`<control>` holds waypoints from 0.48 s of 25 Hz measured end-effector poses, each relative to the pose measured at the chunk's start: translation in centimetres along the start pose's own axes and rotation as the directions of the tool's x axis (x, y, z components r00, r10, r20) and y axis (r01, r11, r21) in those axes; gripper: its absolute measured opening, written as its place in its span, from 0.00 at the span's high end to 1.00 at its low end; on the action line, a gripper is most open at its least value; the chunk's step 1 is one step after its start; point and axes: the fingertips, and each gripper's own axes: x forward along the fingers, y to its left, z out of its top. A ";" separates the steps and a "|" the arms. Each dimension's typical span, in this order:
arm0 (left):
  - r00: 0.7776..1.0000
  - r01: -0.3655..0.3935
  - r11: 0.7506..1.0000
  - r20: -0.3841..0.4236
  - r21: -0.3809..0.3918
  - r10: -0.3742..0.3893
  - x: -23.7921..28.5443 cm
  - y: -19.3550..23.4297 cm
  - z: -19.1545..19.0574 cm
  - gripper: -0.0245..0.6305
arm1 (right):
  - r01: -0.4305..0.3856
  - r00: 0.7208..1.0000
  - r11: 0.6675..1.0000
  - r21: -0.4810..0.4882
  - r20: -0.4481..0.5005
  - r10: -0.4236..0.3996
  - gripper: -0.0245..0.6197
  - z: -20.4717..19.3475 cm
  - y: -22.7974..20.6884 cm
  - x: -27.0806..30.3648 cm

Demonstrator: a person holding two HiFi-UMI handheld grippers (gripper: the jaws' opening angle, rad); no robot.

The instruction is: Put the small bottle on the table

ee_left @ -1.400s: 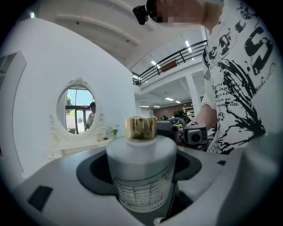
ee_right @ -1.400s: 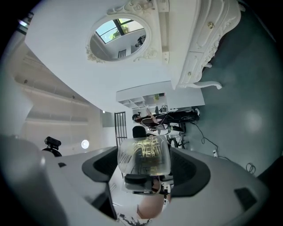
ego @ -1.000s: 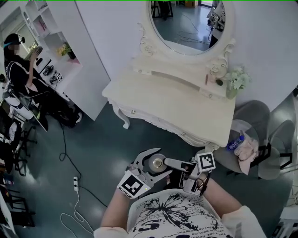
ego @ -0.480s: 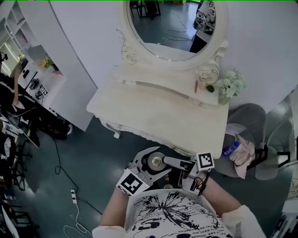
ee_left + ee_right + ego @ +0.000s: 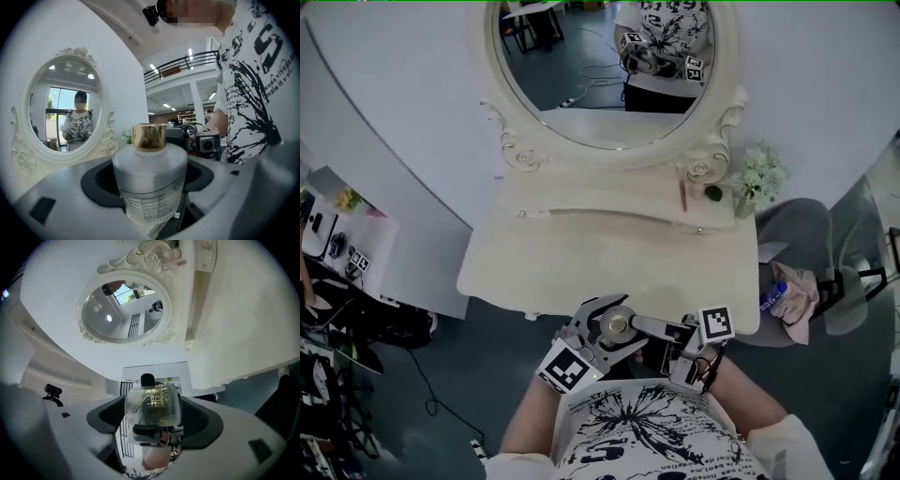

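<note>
In the left gripper view, a small frosted bottle [image 5: 150,180] with a gold cap [image 5: 149,137] sits between the jaws of my left gripper [image 5: 151,197], which is shut on it. The head view shows that gripper [image 5: 612,328] low in the middle, just before the front edge of the white dressing table [image 5: 581,258], with the bottle's gold cap [image 5: 617,326] facing up. My right gripper [image 5: 658,351] is close beside it. In the right gripper view it [image 5: 152,420] is shut on a clear cap-like piece [image 5: 152,411] with gold glints.
An oval mirror [image 5: 600,75] stands behind the table. A vase of pale flowers [image 5: 757,180] and a small pink stick [image 5: 682,195] sit on its raised back shelf. A grey chair [image 5: 797,234] at the right carries a pink cloth [image 5: 794,302] and a blue-capped bottle [image 5: 772,296].
The table has come much closer and now lies straight ahead of both grippers. The grippers have kept their grips and their places against each other.
</note>
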 end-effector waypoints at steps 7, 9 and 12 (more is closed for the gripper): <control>0.989 0.151 0.988 0.001 0.025 -0.151 -0.9 8.2 -1.4 0.44 | -0.009 0.991 1.000 -0.017 0.137 0.011 0.40 6.1 -1.2 6.2; 0.982 0.189 0.982 -0.003 0.025 -0.189 -1.1 10.0 -2.2 0.44 | -0.006 0.985 1.000 -0.017 0.173 0.009 0.40 7.5 -1.9 7.5; 0.970 0.241 0.970 -0.003 0.028 -0.241 -1.1 12.2 -3.4 0.44 | 0.005 0.975 1.000 -0.019 0.221 0.000 0.40 9.3 -3.2 8.9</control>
